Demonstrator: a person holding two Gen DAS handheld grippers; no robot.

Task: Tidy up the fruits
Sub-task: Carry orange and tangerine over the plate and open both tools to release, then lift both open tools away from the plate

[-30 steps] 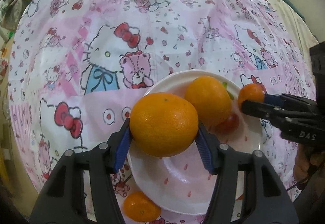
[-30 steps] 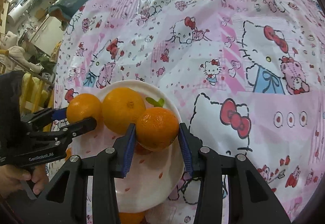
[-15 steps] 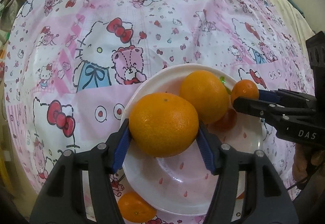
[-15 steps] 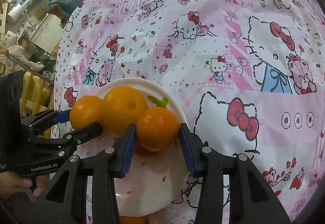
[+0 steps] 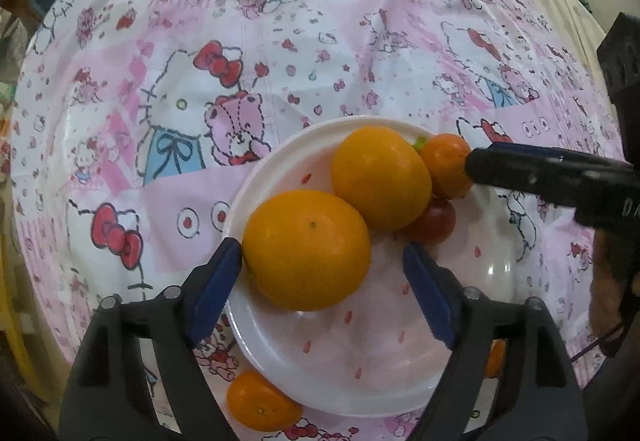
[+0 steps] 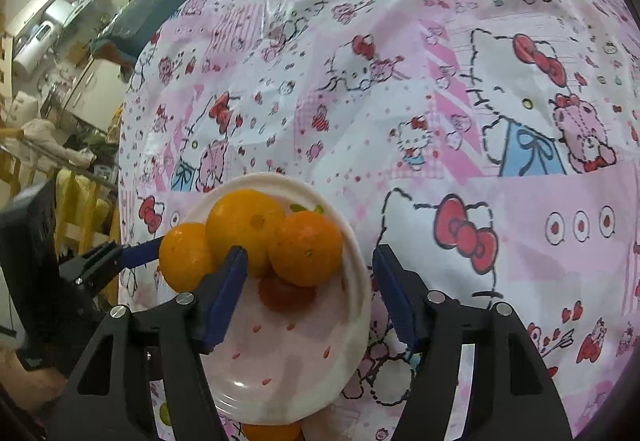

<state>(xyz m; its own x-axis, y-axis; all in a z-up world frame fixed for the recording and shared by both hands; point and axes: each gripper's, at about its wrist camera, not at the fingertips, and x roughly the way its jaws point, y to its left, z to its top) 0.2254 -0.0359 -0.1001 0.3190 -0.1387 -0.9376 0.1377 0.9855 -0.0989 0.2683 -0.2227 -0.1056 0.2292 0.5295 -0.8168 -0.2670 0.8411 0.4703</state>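
Left gripper: matte black frame with triangular cut-outs, silver screw heads at the joints, blue pads lining the fingers. Right gripper: same black build, silver screws, blue-lined fingers. White lettering on its side, partly cut off, seen from left wrist.

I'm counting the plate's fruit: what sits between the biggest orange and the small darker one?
Another orange, touching both, with a red fruit tucked beside it; left wrist view.

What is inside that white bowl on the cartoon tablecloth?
The white bowl holds three oranges: a large orange, a middle orange and a small orange. A red fruit sits mostly covered beneath them, so its kind is unclear.
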